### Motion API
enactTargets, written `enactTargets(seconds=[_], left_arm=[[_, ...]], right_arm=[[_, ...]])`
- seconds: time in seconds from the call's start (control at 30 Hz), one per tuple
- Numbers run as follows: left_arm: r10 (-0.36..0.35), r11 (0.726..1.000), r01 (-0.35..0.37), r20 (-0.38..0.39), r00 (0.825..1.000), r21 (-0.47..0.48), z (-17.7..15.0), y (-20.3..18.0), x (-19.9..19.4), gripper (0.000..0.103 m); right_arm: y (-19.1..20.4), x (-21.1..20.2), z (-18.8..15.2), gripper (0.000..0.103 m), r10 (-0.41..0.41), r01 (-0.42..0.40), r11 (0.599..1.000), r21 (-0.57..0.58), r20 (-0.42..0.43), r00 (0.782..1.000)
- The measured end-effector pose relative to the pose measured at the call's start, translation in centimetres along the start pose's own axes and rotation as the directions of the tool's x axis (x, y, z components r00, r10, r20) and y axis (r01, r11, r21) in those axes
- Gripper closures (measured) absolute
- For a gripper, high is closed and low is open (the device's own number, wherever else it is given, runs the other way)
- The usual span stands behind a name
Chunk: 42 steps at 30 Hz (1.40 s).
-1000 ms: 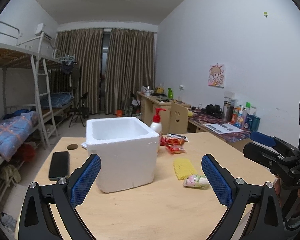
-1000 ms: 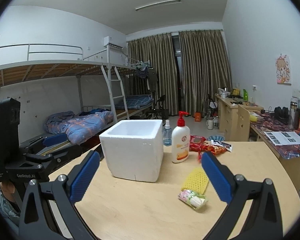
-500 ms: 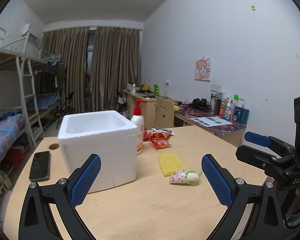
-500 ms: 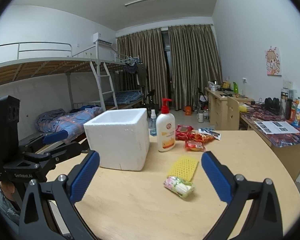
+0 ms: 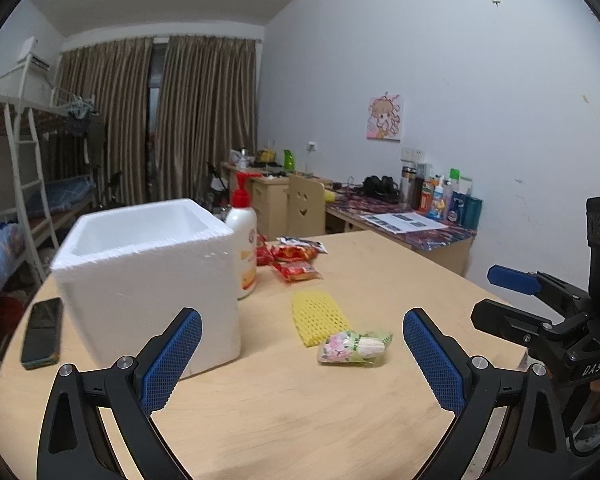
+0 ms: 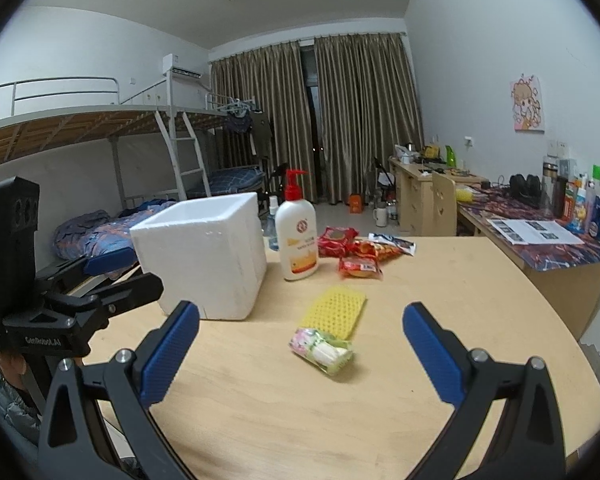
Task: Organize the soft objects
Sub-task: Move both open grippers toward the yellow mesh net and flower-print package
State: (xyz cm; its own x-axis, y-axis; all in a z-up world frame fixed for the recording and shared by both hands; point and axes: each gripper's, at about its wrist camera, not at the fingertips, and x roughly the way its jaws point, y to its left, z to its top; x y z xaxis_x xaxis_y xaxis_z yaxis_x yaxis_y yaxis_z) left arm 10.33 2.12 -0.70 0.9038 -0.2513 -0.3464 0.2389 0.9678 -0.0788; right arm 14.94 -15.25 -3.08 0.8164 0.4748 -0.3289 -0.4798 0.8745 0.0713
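Observation:
A white foam box [image 5: 148,268] [image 6: 204,256] stands open-topped on the wooden table [image 5: 300,408]. To its right lie a yellow foam net sleeve [image 5: 318,314] [image 6: 338,308] and a small green-and-pink soft packet [image 5: 354,346] [image 6: 322,350]. Red snack bags [image 5: 296,262] [image 6: 356,254] lie farther back. My left gripper [image 5: 302,356] is open above the near table, empty, the packet ahead of it to the right. My right gripper [image 6: 300,352] is open and empty, the packet straight ahead between its fingers' line.
A white pump bottle [image 5: 244,248] [image 6: 298,236] stands just behind the box. A black phone [image 5: 42,338] lies at the table's left edge. Cluttered desks [image 6: 540,236] line the right wall; a bunk bed [image 6: 100,168] stands left.
Both views have swung and drawn nearer to the net sleeve and packet; these now sit closer to the centre of each view. Both grippers stay open.

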Motion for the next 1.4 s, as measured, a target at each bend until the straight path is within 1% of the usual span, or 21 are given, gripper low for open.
enactTargets(seconds=[0.23,0.33,0.67,0.87,0.97,1.13,1.3,1.4], left_arm=[[-0.037,0.999,0.036,-0.046,0.998,-0.008,0.0,-0.4,2.6,0.002],[-0.051,0.998,0.049,-0.066,0.997,-0.029,0.1,-0.3,3.9,0.002],[-0.072,0.997,0.07,-0.113,0.991,-0.018,0.4,-1.1,7.3,0.002],[-0.071,0.997,0.067,-0.146,0.987,-0.031,0.5,-1.1,9.5,0.002],[-0.083,0.996,0.077,-0.166,0.983,-0.04,0.6,-1.2,10.6,0.002],[-0.089,0.996,0.088,-0.204,0.975,-0.015,0.7,-1.8,12.4,0.002],[-0.1,0.995,0.092,-0.25,0.963,-0.043,0.8,-1.3,14.5,0.002],[-0.09,0.996,0.081,-0.282,0.955,-0.044,0.5,-1.3,15.9,0.002]], right_arm=[[-1.3,0.9,-0.7,0.0,-0.005,0.006,1.0,0.022,-0.033,0.999],[-1.8,1.3,-0.8,0.0,-0.003,0.005,0.999,0.042,-0.04,0.999],[-3.2,2.7,-1.6,0.0,0.006,-0.002,0.998,0.055,-0.075,0.997],[-3.8,3.6,-1.8,0.0,0.025,-0.02,0.998,0.056,-0.094,0.995],[-4.2,4.1,-2.2,0.0,0.027,-0.021,0.998,0.054,-0.113,0.993],[-4.6,4.9,-2.8,0.0,0.041,-0.034,0.998,0.049,-0.138,0.99],[-4.9,5.4,-2.9,0.0,0.059,-0.051,0.997,0.055,-0.146,0.988],[-5.1,5.8,-3.0,0.0,0.069,-0.062,0.997,0.053,-0.156,0.985]])
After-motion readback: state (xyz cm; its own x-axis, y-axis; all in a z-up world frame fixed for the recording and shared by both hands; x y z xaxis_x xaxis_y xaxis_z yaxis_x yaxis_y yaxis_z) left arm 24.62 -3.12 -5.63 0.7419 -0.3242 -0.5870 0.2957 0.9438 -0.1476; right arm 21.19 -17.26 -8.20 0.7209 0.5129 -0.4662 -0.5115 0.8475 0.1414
